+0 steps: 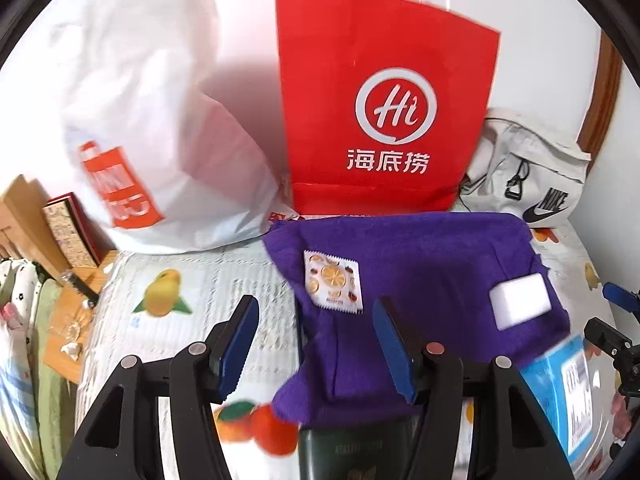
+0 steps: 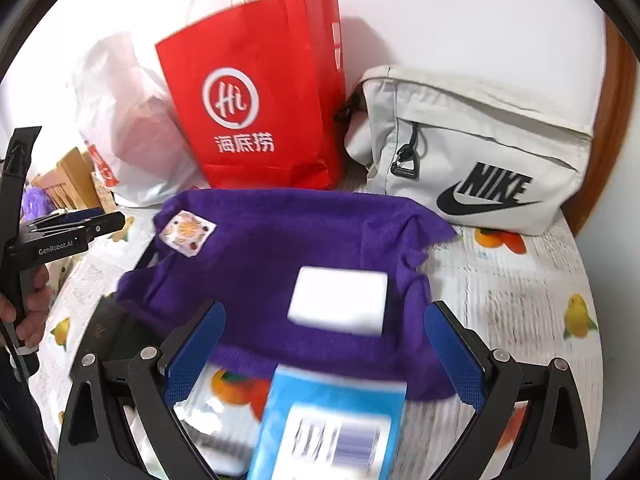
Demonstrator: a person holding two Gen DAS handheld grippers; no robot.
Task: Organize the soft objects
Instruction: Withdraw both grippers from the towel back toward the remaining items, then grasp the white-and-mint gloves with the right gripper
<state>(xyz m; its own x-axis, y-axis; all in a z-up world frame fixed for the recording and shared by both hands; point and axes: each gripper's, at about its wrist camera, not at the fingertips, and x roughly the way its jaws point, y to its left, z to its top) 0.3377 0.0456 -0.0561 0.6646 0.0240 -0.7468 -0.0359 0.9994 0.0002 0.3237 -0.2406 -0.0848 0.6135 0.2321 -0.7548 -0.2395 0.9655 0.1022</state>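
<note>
A purple towel [image 1: 420,272] [image 2: 280,240] lies spread on the table. On it lie a white sponge block [image 1: 520,306] [image 2: 338,306] and a small fruit-print sachet [image 1: 334,282] [image 2: 186,233]. My left gripper [image 1: 316,344] is open, hovering over the towel's left part just in front of the sachet. My right gripper [image 2: 324,360] is open, above the towel's front edge, with the sponge just beyond its fingertips. It shows at the right edge of the left wrist view [image 1: 618,320]. A blue packet [image 2: 328,428] [image 1: 560,392] lies under the right gripper.
A red paper bag [image 1: 384,104] [image 2: 256,104], a white plastic bag [image 1: 152,128] [image 2: 128,120] and a beige Nike pouch [image 2: 472,152] [image 1: 528,168] stand behind the towel. A dark booklet [image 1: 352,452] [image 2: 108,336] lies partly under the towel. The fruit-print tablecloth [image 1: 180,320] covers the table.
</note>
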